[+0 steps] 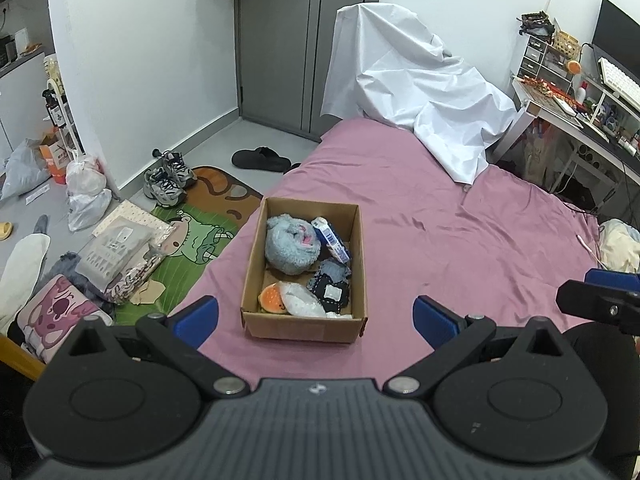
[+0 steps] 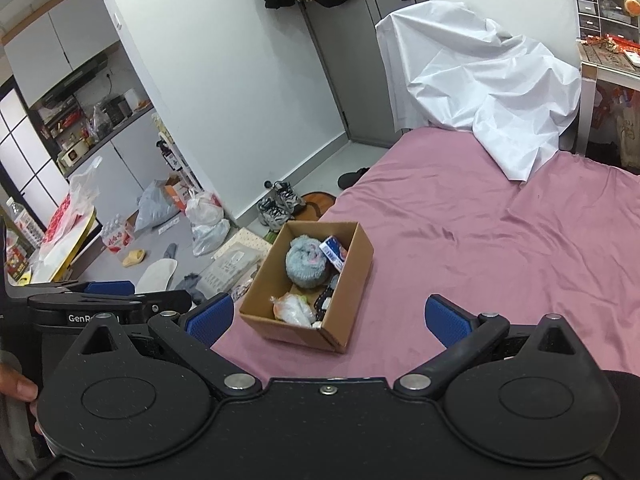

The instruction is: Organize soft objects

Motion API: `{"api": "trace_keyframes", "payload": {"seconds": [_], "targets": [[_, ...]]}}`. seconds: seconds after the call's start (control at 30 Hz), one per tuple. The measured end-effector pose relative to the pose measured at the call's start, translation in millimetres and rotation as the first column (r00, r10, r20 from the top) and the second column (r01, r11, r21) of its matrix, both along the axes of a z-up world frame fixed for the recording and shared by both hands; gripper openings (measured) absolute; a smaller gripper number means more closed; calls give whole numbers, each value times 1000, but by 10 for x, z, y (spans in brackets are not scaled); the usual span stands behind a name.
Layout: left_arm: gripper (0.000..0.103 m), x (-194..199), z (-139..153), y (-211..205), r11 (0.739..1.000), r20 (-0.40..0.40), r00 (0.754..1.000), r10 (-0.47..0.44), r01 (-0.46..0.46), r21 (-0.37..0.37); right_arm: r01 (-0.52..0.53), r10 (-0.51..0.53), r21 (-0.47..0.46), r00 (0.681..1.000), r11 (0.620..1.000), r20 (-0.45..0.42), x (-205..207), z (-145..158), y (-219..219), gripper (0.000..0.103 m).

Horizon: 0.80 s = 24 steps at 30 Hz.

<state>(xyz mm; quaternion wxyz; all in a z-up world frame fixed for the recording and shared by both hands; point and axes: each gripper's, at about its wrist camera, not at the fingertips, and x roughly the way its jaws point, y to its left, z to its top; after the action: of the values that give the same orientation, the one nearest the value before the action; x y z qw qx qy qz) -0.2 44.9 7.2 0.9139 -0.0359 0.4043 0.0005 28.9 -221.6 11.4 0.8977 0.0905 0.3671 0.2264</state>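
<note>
An open cardboard box (image 1: 248,264) (image 2: 360,264) sits on the pink bed sheet (image 1: 460,240) near the bed's left edge. Inside lie a grey-blue fluffy plush (image 1: 292,246) (image 2: 308,262), a blue and white packet (image 1: 332,240) (image 2: 334,252), a dark cloth pouch (image 1: 332,286), an orange plush (image 1: 272,299) and a clear plastic bag (image 1: 302,300) (image 2: 294,308). My left gripper (image 1: 316,318) is open and empty, just short of the box. My right gripper (image 2: 330,318) is open and empty, near the box's front corner.
A white sheet (image 1: 420,92) (image 2: 492,92) covers something at the bed's far end. The floor at left holds sneakers (image 1: 170,178), a green rug (image 1: 192,240), plastic bags (image 1: 86,192) and packages. A cluttered desk (image 1: 580,112) stands at right. A grey door (image 1: 288,40) is behind.
</note>
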Motion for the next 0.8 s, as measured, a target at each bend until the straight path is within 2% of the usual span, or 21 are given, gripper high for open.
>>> {"api": "trace_keyframes", "payload": {"seconds": [0.8], "targets": [[103, -112, -28, 45, 1000, -12, 1000, 11, -11, -2, -19, 19, -18, 999, 1000, -27, -124, -45, 4, 103]]}}
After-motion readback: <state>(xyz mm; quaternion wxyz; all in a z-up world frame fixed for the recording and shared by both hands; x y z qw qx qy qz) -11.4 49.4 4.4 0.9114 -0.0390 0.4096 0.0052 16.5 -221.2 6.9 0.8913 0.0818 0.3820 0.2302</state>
